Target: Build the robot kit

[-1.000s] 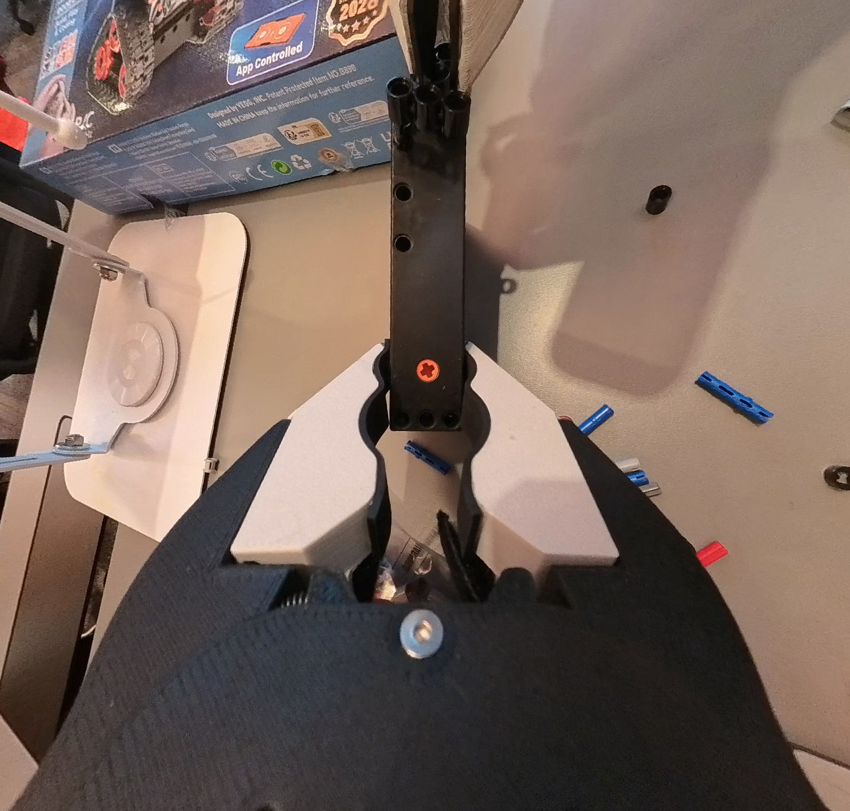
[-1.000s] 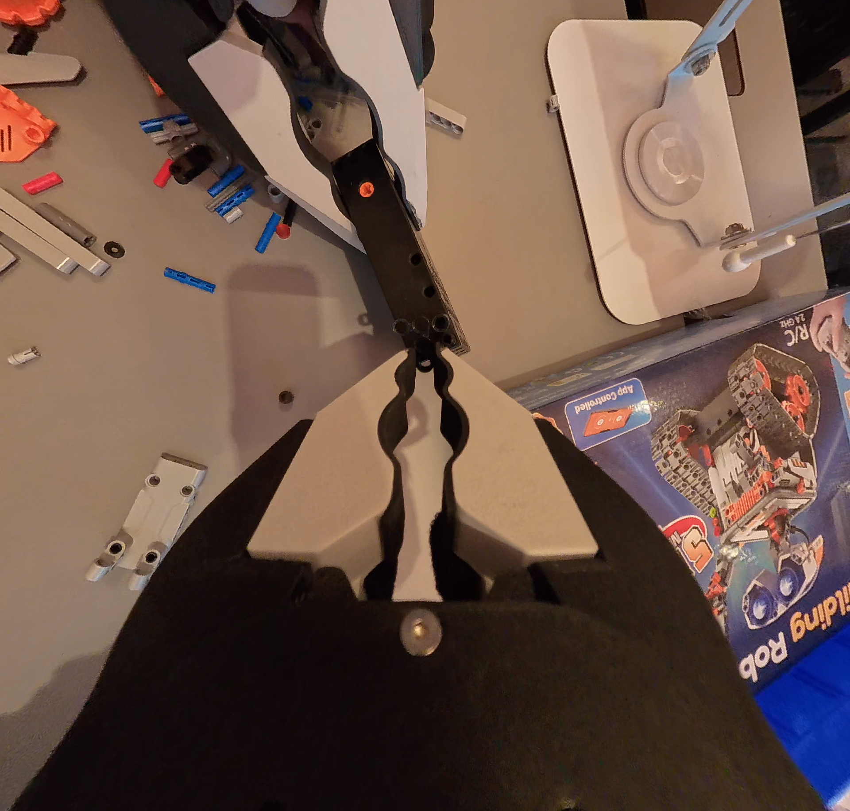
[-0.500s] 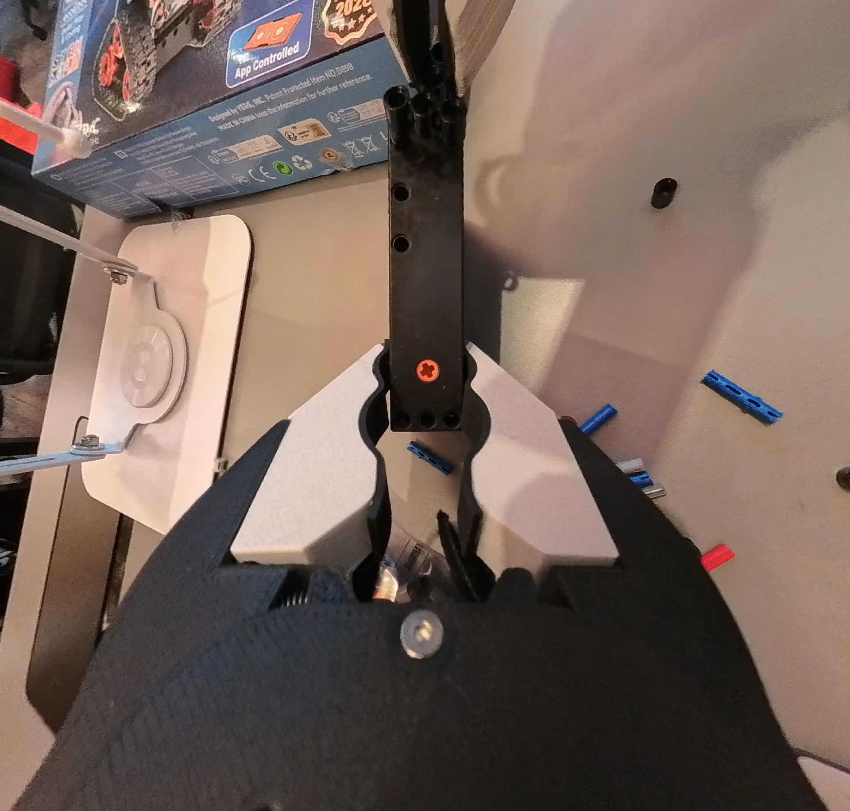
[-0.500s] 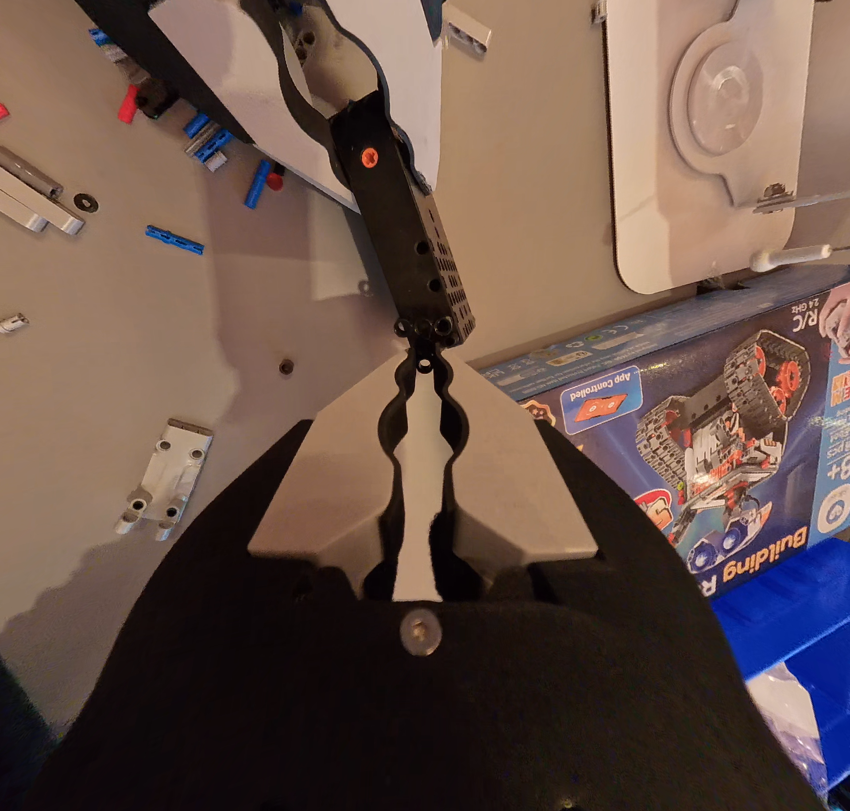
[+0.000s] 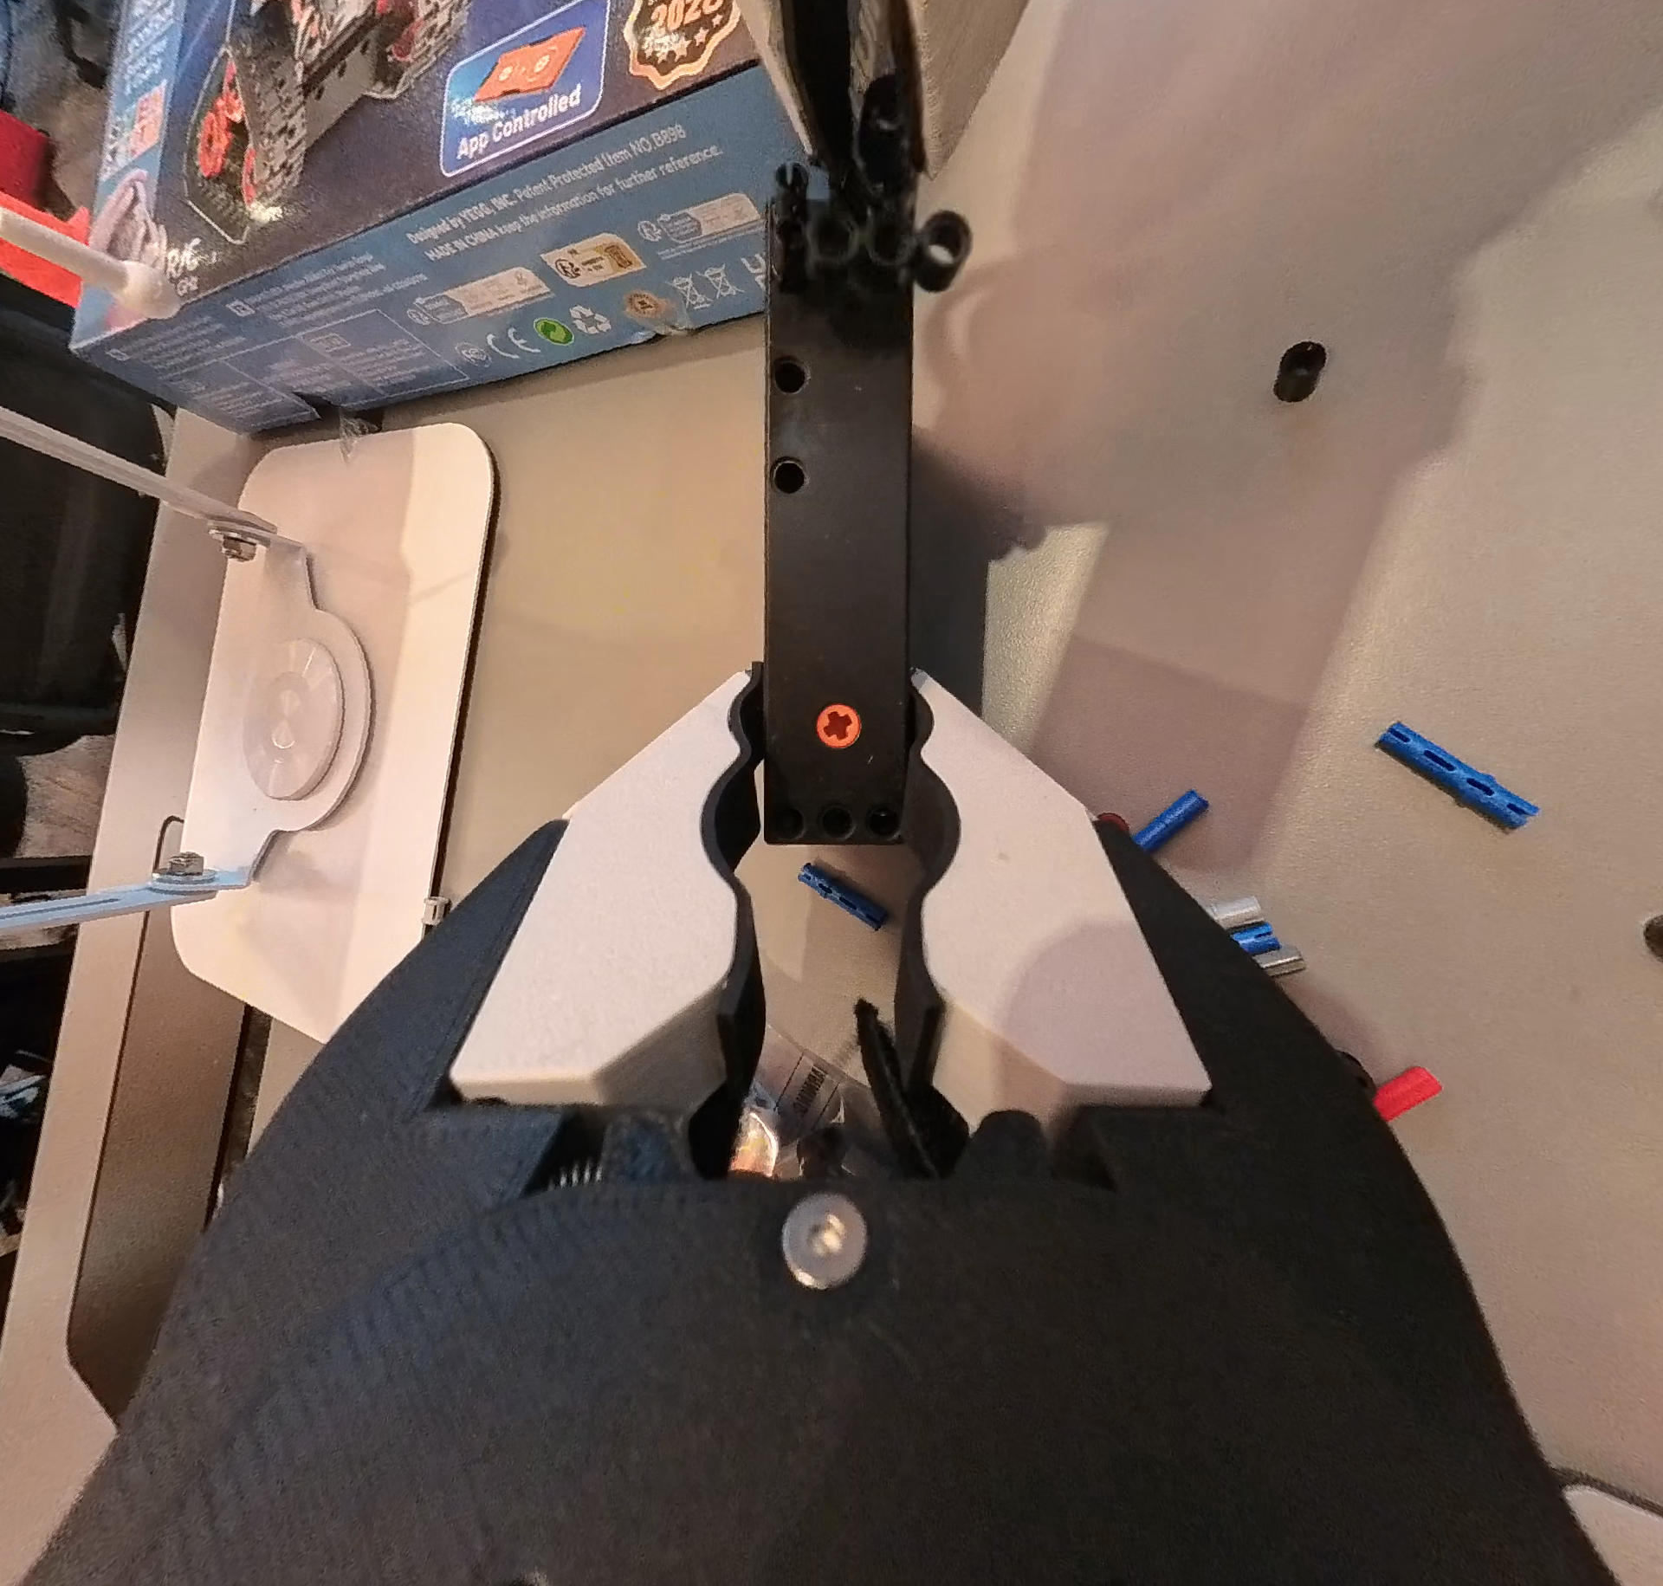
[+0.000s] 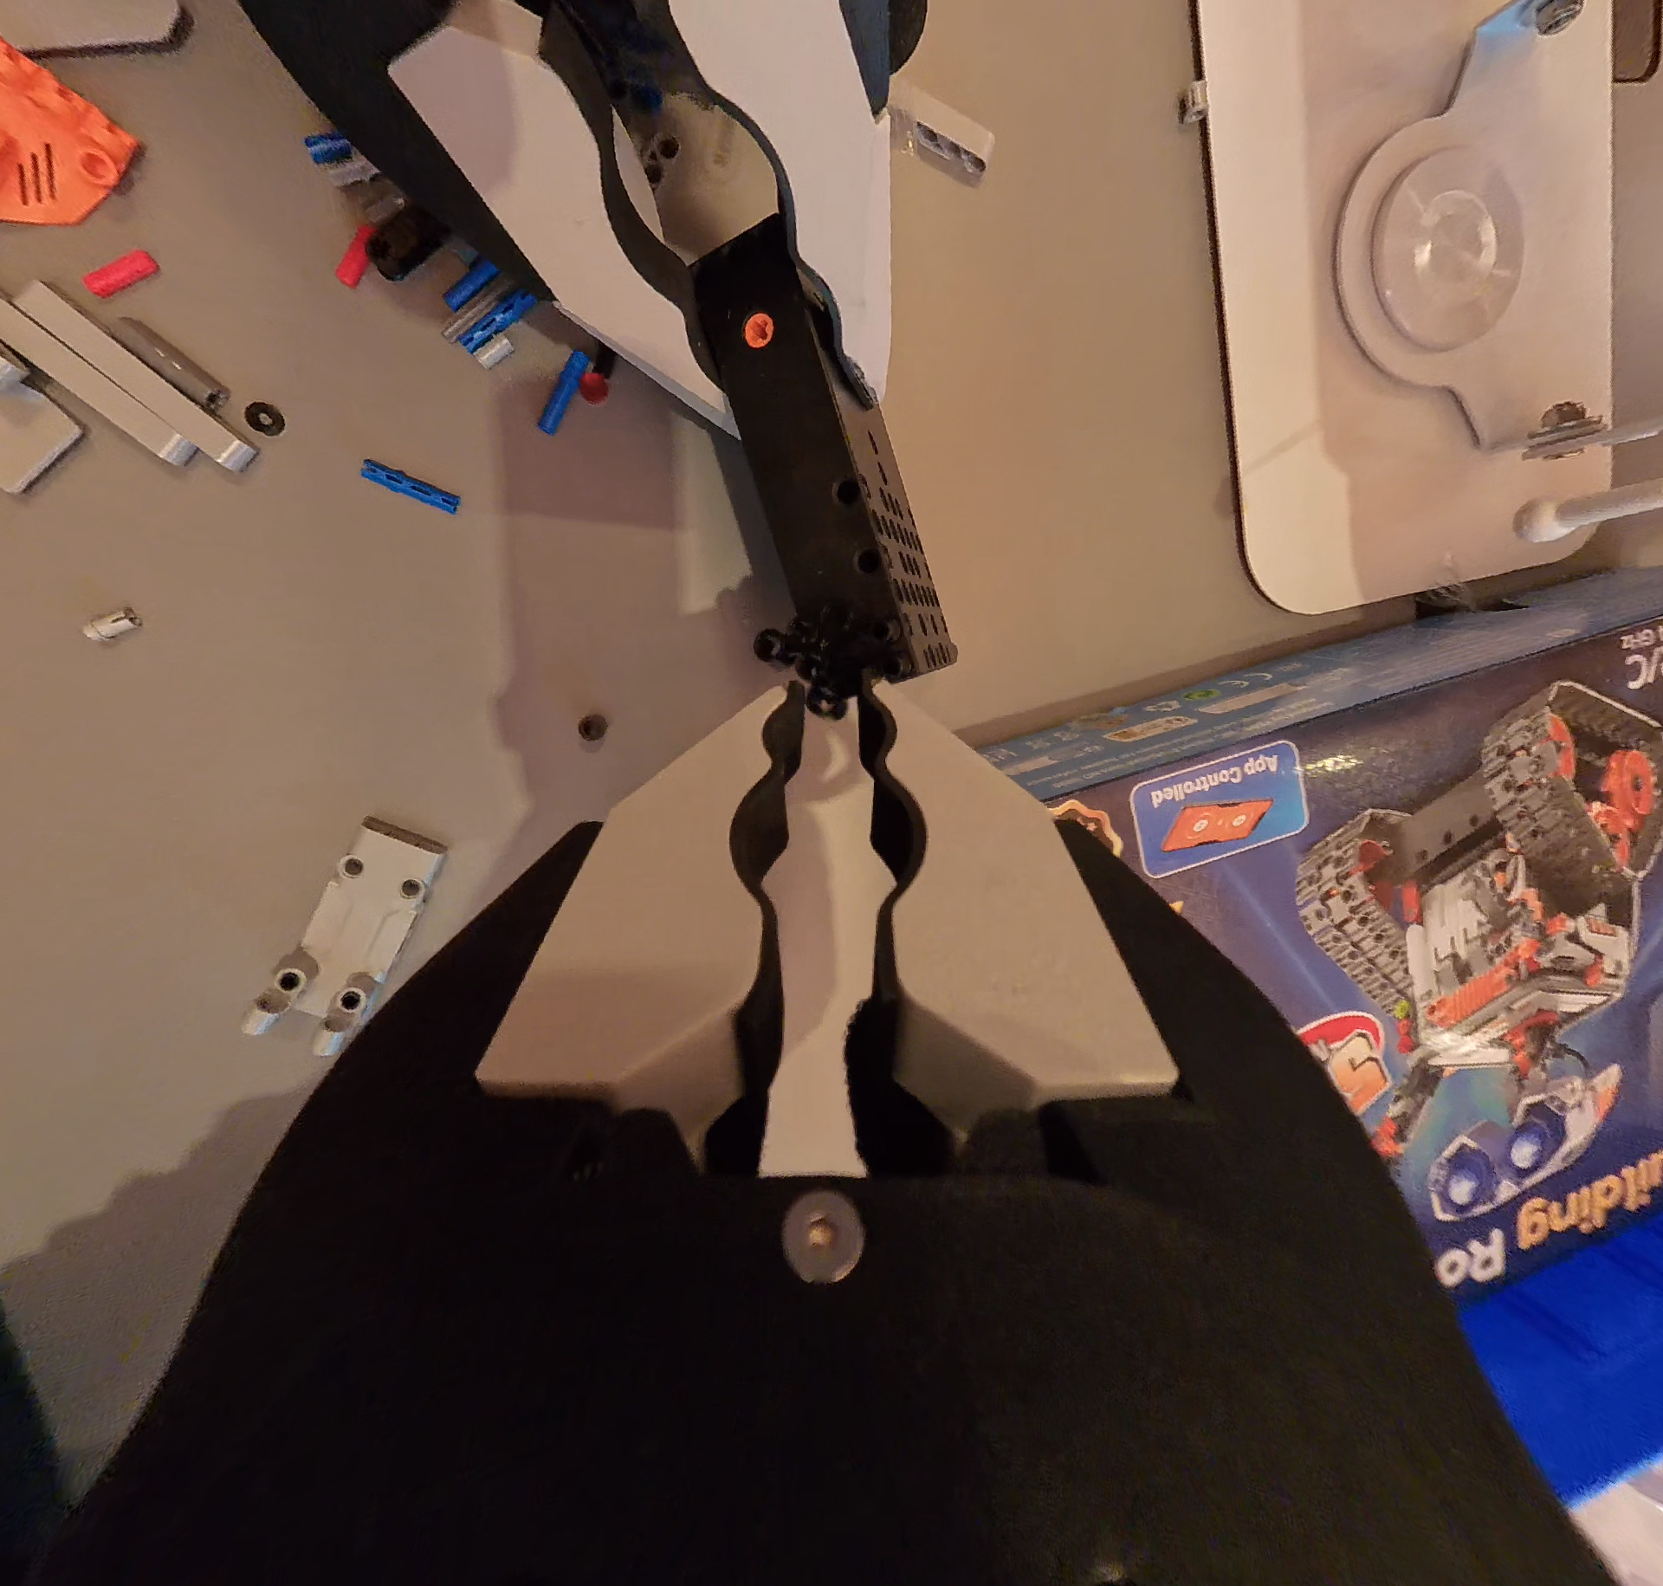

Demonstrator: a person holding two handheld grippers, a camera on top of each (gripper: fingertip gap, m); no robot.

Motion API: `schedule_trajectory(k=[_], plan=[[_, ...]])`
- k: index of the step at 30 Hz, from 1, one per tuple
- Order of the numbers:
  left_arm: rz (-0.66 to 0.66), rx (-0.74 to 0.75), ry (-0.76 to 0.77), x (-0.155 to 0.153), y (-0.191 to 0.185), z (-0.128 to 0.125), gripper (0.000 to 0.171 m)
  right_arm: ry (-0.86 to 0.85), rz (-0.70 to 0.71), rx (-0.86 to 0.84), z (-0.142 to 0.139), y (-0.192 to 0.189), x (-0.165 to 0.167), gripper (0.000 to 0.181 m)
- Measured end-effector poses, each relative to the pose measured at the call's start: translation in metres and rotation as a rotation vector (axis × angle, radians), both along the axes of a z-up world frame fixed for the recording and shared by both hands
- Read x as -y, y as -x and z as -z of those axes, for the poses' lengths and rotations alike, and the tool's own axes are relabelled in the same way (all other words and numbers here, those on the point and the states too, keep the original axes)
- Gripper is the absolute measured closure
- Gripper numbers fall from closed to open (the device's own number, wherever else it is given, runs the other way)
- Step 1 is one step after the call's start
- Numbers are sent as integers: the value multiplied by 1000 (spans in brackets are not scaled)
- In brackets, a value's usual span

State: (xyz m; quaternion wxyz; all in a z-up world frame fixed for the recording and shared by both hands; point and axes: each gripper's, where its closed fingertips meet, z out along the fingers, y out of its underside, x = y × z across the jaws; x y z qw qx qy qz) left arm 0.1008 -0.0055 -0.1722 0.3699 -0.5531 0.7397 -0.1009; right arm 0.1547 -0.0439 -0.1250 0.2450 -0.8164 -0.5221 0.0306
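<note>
Here left gripper (image 5: 835,715) clamps black block (image 5: 837,553); right gripper (image 6: 830,704) pinches black connector (image 6: 823,656) at block's far end.

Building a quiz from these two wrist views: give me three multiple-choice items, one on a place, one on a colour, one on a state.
1. The toy kit box lies where?
A. beside the white base plate
B. under the orange panel
C. on the floor

2. The round insert in the black block is
A. blue
B. orange
C. grey

3. The left gripper is
A. open, empty
B. shut on the black block
C. out of view

Key: A, box and plate are neighbours on the table; B, orange cross-slot disc; B, both fingers press the block's sides.
</note>
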Motion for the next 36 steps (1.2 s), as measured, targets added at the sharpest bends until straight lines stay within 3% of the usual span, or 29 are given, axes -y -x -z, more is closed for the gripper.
schedule_trajectory(k=[10, 17, 23, 30, 33, 36], plan=[[-5, 6, 20, 1, -1, 0, 146, 33, -20, -39, 0, -2, 11, 180], [-10, 17, 41, 1, -2, 0, 146, 135, -130, -119, 31, 26, 46, 167], [-11, 18, 45, 0, -2, 0, 146, 148, -39, -170, 50, 40, 46, 162], [-11, 21, 46, 0, -2, 0, 146, 187, -30, -197, 64, 48, 46, 152], [-11, 22, 48, 0, -2, 0, 146, 199, -46, -219, 66, 51, 47, 164], [-11, 22, 48, 0, -2, 0, 146, 204, -51, -227, 66, 50, 48, 165]])
